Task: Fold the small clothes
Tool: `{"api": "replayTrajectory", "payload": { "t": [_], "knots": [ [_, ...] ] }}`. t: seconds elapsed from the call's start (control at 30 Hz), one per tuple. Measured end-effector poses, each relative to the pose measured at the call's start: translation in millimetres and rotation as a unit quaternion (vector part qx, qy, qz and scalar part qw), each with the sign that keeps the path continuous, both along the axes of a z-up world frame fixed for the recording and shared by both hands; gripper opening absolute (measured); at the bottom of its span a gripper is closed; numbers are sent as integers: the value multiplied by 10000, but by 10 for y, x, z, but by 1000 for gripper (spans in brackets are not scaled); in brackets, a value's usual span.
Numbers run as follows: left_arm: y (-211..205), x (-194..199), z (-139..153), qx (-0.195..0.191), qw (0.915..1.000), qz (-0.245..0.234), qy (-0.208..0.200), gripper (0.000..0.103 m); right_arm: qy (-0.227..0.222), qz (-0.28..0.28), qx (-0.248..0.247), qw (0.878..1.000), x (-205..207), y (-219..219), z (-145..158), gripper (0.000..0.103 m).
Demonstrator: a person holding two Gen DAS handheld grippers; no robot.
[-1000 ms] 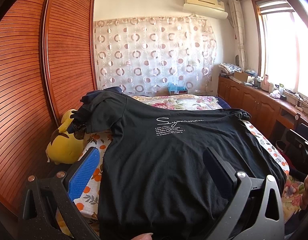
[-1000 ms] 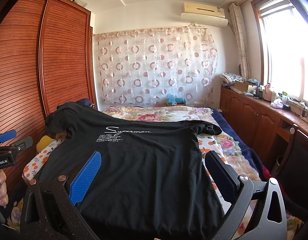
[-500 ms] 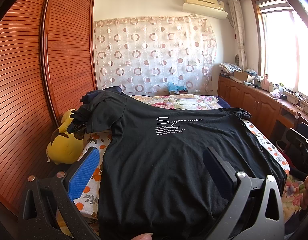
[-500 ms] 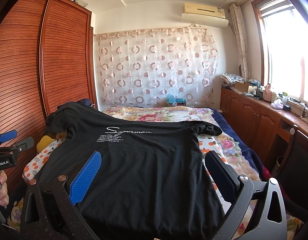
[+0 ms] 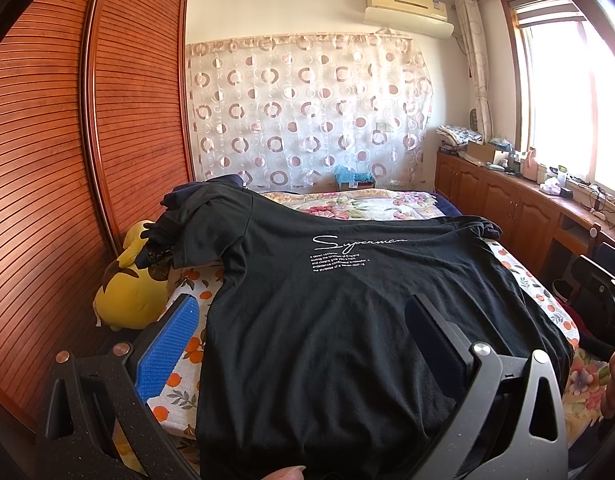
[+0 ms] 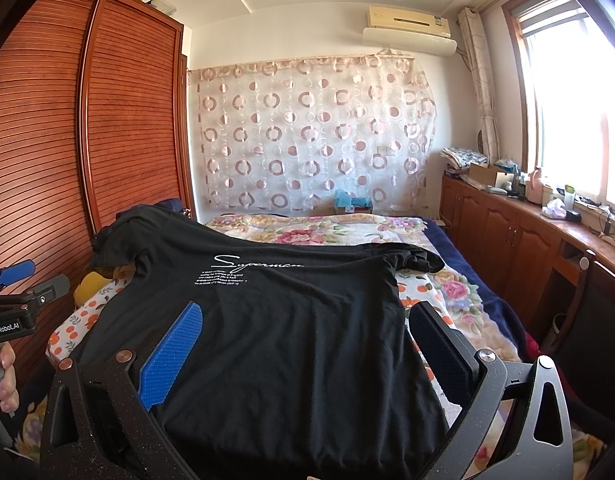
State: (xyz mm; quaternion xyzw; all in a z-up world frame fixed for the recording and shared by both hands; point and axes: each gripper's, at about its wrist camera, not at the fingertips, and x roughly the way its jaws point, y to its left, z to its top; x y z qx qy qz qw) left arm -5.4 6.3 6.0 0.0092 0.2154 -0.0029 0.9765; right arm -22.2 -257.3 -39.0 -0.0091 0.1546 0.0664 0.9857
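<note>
A black T-shirt lies spread flat on the bed, white lettering facing up, its hem at the near edge by me and its collar toward the far curtain. My left tongs stand spread wide above the near left part of the shirt, gripping nothing. My right tongs are spread just as wide above the near right part, also empty. The shirt's left sleeve drapes over dark clothes piled at the far left, beside a yellow plush toy against the wooden wardrobe.
</note>
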Motion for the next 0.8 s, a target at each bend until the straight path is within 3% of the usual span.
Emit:
{"api": "replayTrajectory", "payload": {
  "t": [0.53,0.8],
  "knots": [
    [-5,-1,-5,7,10000,3,-1,103,-12,41,8,10000,6,11,-1,103],
    [97,73,-14,-49,9998,28,185,103,56,121,64,9999,107,11,-22,103]
  ]
}}
